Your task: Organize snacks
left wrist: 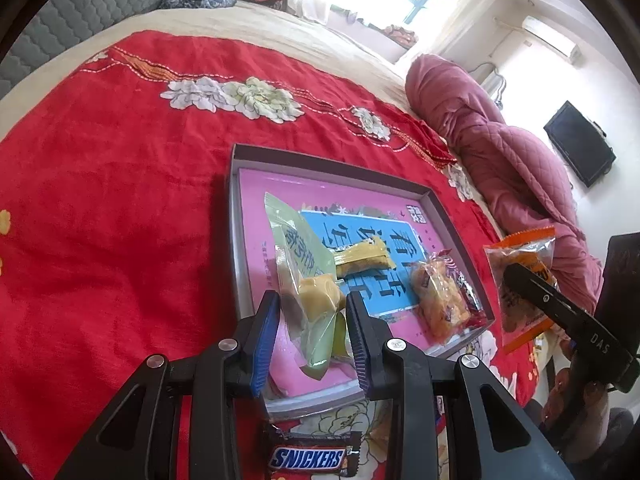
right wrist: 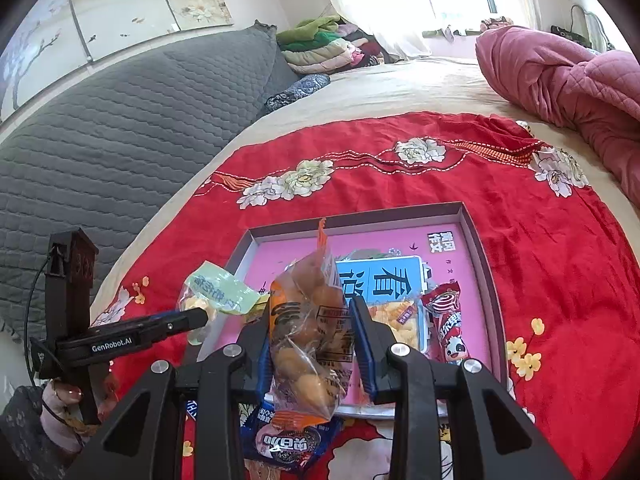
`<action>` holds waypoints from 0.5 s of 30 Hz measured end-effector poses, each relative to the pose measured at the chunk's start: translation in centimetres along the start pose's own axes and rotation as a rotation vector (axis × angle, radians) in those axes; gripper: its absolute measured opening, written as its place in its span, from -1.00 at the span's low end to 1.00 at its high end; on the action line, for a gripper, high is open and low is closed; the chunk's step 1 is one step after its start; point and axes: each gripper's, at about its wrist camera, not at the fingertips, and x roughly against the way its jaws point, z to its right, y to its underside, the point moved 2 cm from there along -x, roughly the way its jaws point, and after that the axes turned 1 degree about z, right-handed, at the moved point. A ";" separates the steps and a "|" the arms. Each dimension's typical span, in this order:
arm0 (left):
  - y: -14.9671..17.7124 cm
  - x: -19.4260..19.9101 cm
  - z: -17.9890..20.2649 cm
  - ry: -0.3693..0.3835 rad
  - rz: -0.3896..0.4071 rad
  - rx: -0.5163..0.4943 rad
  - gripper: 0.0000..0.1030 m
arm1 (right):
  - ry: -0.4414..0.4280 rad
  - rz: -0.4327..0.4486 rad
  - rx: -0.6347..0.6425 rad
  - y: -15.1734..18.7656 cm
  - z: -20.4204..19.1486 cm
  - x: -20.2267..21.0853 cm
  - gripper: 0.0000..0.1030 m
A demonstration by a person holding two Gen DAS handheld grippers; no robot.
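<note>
A shallow grey box lid with a pink and blue printed floor [left wrist: 436, 200] [right wrist: 468, 220] lies on the red bedspread. My left gripper [left wrist: 313, 330] is shut on a pale green snack bag [left wrist: 304, 276] with a yellow cake inside, held above the box; the bag also shows in the right wrist view [right wrist: 218, 288]. My right gripper [right wrist: 312, 344] is shut on an orange bag of round snacks [right wrist: 308, 332], held above the box's near edge; the same bag shows in the left wrist view [left wrist: 520, 268]. In the box lie a yellow wrapped bar [left wrist: 364, 260] and a red-edged bag of golden snacks [left wrist: 440, 300] [right wrist: 448, 328].
A Snickers bar [left wrist: 308, 458] lies on the red spread [left wrist: 120, 220] in front of the box. A blue snack pack [right wrist: 280, 440] lies below my right gripper. A rolled pink quilt [left wrist: 500, 152] [right wrist: 560, 80] lies at the right, a grey headboard [right wrist: 120, 120] at the left.
</note>
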 end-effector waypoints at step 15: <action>0.8 -1.5 0.5 -0.008 -0.048 -0.025 -0.32 | -0.007 -0.013 -0.017 -0.1 0.2 -1.4 -0.33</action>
